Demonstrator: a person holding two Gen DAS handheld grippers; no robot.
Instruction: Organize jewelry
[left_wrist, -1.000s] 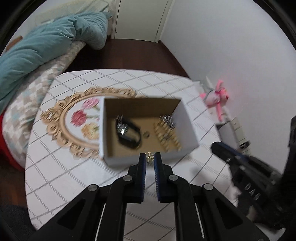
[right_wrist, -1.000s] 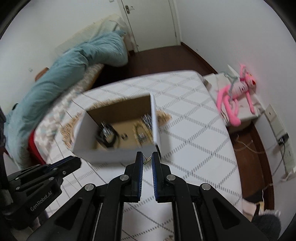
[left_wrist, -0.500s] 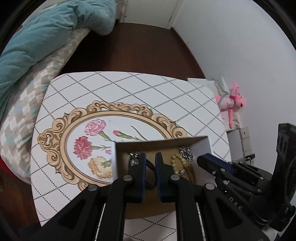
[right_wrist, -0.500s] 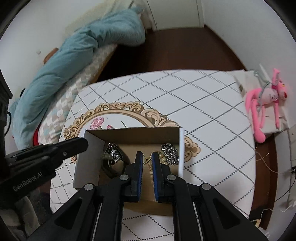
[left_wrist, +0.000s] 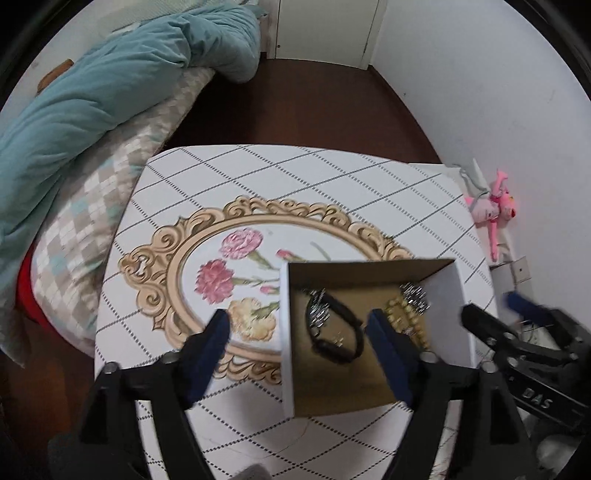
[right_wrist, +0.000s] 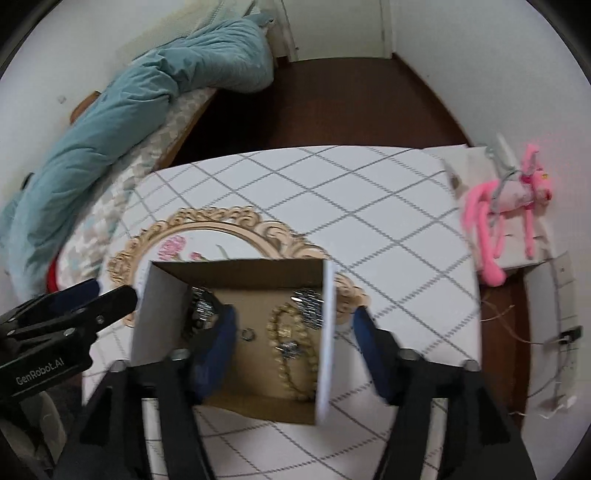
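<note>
Both my grippers are wide open and hold nothing. My left gripper (left_wrist: 297, 326) straddles the left wall of the cardboard box (left_wrist: 286, 332): one finger is outside over the counter (left_wrist: 258, 177), the other is over the inside of the box. My right gripper (right_wrist: 291, 328) straddles the right wall of the same box (right_wrist: 327, 332) in the same manner, with one finger inside and one outside.

The jewelry lies on the floor of the box. Toward the left side there is a black bracelet (left_wrist: 334, 332) with a small silver piece (left_wrist: 317, 308) next to it. Toward the right side there is a beaded gold necklace (right_wrist: 291, 350) and a sparkling silver piece (right_wrist: 308, 301) near the far right corner. A small ring (right_wrist: 248, 334) lies between the two groups.

The necklace lies right between the fingers of my right gripper, a little below and in front of it, and its long axis runs from near to far, along my fingers. So I judge that the right gripper is nearer to the necklace, and the left one is nearer to the black bracelet. I think the next move must go down into the box without pushing the thin wall, which could tip the light box.
</note>
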